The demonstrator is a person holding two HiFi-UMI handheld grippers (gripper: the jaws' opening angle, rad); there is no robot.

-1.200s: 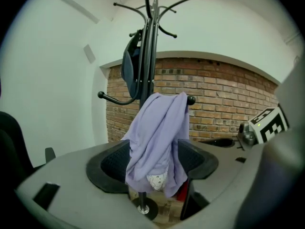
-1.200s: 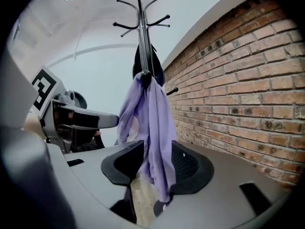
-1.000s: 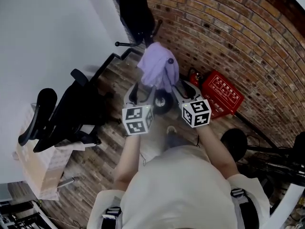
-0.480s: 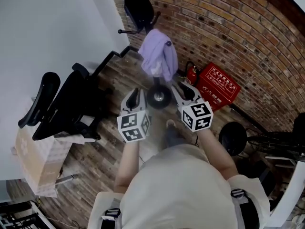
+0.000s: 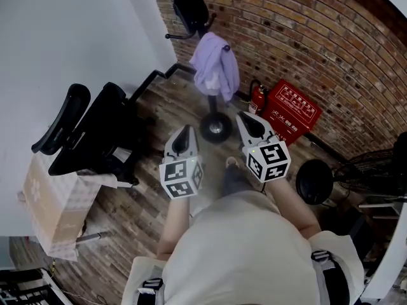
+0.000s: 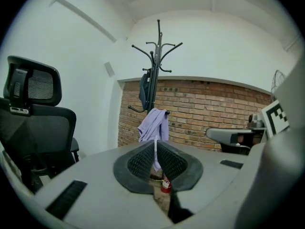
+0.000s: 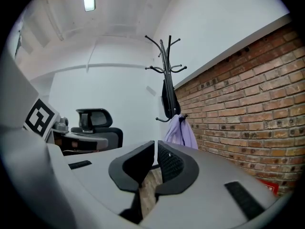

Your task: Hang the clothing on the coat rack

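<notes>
A pale purple garment hangs from a low hook of the black coat rack, which stands by the brick wall. A dark garment hangs higher on the same rack. Both grippers are held in front of the rack, well short of it and touching nothing. My left gripper is shut and empty. In the left gripper view, the purple garment shows beyond the left gripper. My right gripper is closing, with only a thin slit between its jaws and nothing in them. The right gripper faces the purple garment.
A black office chair stands at the left, with a cardboard box beside it. A red case and a small fire extinguisher sit against the brick wall. A black round object lies at the right on the wood floor.
Both grippers have drawn back from the purple garment toward the person, and their jaws have come together from wide open. The garment stays hanging on the rack.
</notes>
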